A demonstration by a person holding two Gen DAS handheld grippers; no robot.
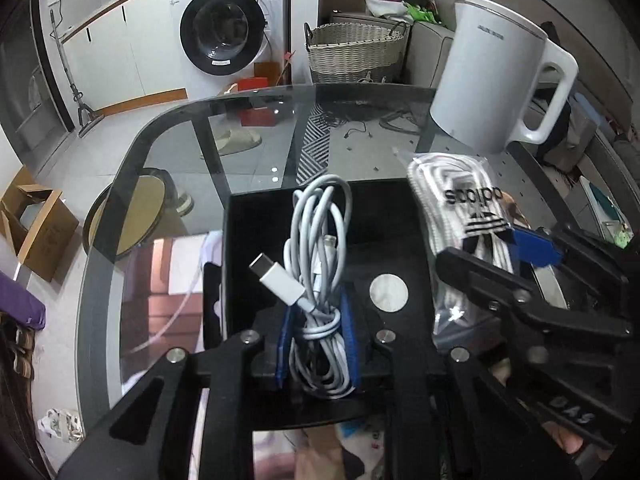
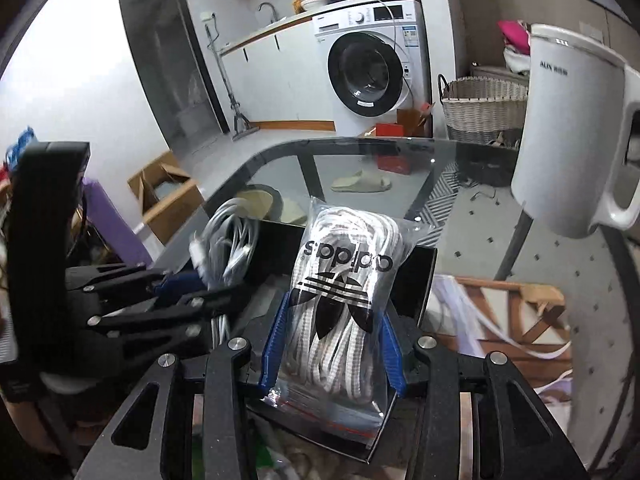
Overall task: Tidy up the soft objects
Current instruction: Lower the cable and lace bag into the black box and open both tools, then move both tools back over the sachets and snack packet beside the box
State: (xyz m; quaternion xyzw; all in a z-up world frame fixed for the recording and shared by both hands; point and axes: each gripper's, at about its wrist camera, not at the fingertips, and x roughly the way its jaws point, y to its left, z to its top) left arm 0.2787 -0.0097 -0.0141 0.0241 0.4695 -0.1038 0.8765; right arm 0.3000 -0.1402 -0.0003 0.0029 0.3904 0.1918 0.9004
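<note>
My left gripper (image 1: 316, 344) is shut on a coiled white charging cable (image 1: 320, 248), its blue pads pinching the bundle over an open black box (image 1: 380, 208). The cable's USB plug sticks out to the left. My right gripper (image 2: 330, 344) is shut on a clear bag of white laces (image 2: 344, 280) with a black trefoil logo, held above the same black box (image 2: 420, 276). In the left wrist view the bag of laces (image 1: 460, 208) and the right gripper (image 1: 532, 248) hang at the box's right side. In the right wrist view the cable (image 2: 232, 236) and left gripper (image 2: 176, 280) appear at left.
The box sits on a glass table (image 1: 180, 152). A white electric kettle (image 1: 492, 76) stands on the table at the far right, close behind the bag. On the floor beyond are a wicker basket (image 1: 356, 52), a washing machine (image 1: 224, 28) and a cardboard box (image 1: 36, 224).
</note>
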